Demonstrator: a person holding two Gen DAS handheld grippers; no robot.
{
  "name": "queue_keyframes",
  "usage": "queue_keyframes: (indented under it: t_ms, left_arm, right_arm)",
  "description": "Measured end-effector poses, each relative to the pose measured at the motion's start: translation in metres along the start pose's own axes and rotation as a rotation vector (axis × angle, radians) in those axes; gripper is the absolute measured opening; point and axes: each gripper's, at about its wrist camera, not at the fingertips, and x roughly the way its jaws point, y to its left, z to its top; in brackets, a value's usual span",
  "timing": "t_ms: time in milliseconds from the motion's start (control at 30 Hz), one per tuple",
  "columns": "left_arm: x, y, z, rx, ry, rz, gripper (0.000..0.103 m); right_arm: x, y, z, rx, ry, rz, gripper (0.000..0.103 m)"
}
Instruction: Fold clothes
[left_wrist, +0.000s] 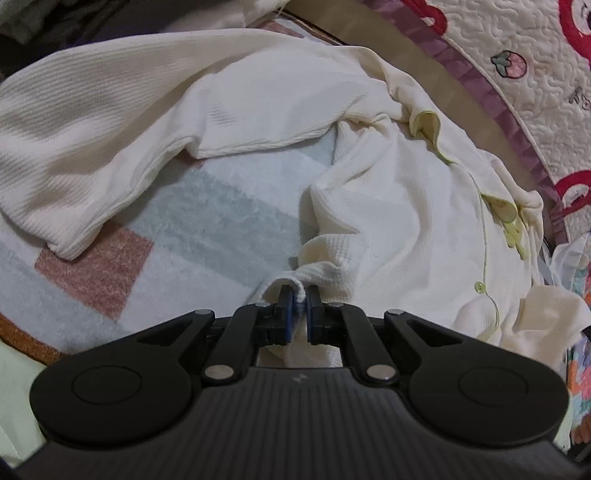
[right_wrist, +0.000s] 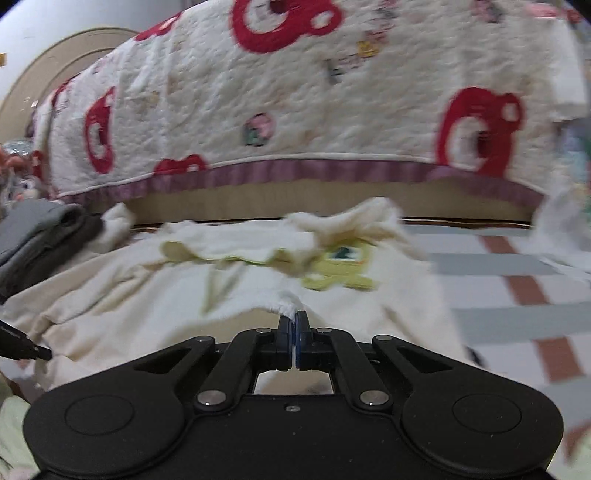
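A cream quilted bedspread with red ring shapes and a mauve border (right_wrist: 295, 110) rises beyond both claws. Under them lies a fleece blanket of pale blue, white and rust-red blocks (left_wrist: 184, 221). Across it sprawls the cream ribbed cardigan with yellow-green trim (left_wrist: 388, 206). Folded grey cloth (right_wrist: 37, 236) sits far left. The left claw (left_wrist: 299, 314) pinches the cardigan's edge; the right claw (right_wrist: 294, 328), pads together, nips its hem.

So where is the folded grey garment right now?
In the right wrist view the grey garment sits at the far left edge, beside the cream top and below the hem of the red-patterned quilt.
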Motion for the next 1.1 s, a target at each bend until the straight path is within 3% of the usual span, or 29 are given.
queue_keyframes:
  t_ms: [133, 333, 700, 833, 900, 967, 1033, 1067, 1100]
  left_arm:
    - [0.000, -0.001, 0.001, 0.003, 0.012, 0.012, 0.011]
    - [-0.003, -0.001, 0.002, -0.005, 0.018, -0.004, 0.019]
    - [-0.001, -0.011, 0.002, 0.080, 0.029, 0.025, 0.030]
    - [0.000, -0.007, 0.006, 0.025, 0.019, -0.071, 0.040]
    - [0.002, -0.007, 0.006, 0.010, 0.020, -0.107, 0.043]
    - [0.003, -0.014, 0.005, 0.055, 0.012, -0.086, 0.044]
    - [0.005, -0.025, 0.002, 0.139, 0.010, -0.038, 0.043]
    - [0.006, -0.029, 0.000, 0.178, 0.011, -0.022, 0.037]
    - [0.006, -0.033, -0.001, 0.218, 0.014, -0.024, 0.009]
  right_arm:
    - [-0.013, -0.021, -0.024, 0.045, 0.074, -0.070, 0.002]
    - [0.004, -0.034, -0.051, 0.107, 0.210, -0.105, 0.002]
    - [0.010, -0.032, -0.060, 0.082, 0.251, -0.139, 0.003]
    - [0.010, -0.034, -0.060, 0.102, 0.248, -0.117, 0.004]
    - [0.009, -0.036, -0.062, 0.123, 0.241, -0.086, 0.009]
    - [0.005, -0.039, -0.067, 0.163, 0.231, -0.059, 0.009]
    - [0.006, -0.041, -0.073, 0.191, 0.235, -0.046, 0.009]
    - [0.008, -0.043, -0.075, 0.202, 0.240, -0.043, 0.009]
    - [0.009, -0.044, -0.077, 0.208, 0.244, -0.040, 0.009]
